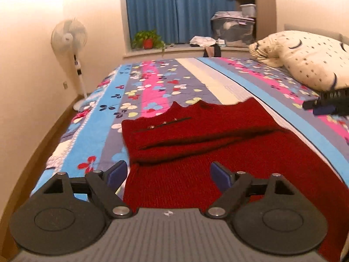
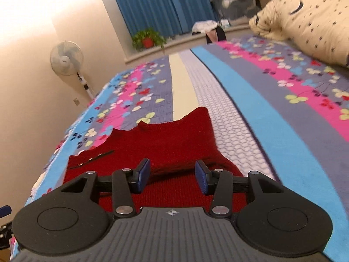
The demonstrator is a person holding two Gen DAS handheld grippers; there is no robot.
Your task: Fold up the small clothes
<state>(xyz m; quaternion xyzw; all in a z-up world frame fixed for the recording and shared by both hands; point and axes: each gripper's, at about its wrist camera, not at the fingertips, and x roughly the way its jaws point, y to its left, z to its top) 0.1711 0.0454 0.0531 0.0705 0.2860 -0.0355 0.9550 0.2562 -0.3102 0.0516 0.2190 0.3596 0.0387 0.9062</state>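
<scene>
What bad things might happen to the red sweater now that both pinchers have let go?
1. The red sweater has a loose fold lying across its middle; nothing pins it, since the left gripper and right gripper are both open and empty, so it may slump open.
2. The sweater's left side lies near the edge of the bed, so a careless tug might drag it toward the floor.
3. The knit looks fuzzy, so the fingertips might snag it.

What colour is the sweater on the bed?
Dark red knit sweater, plain apart from a small dark trim line; clearest in the left wrist view.
</scene>
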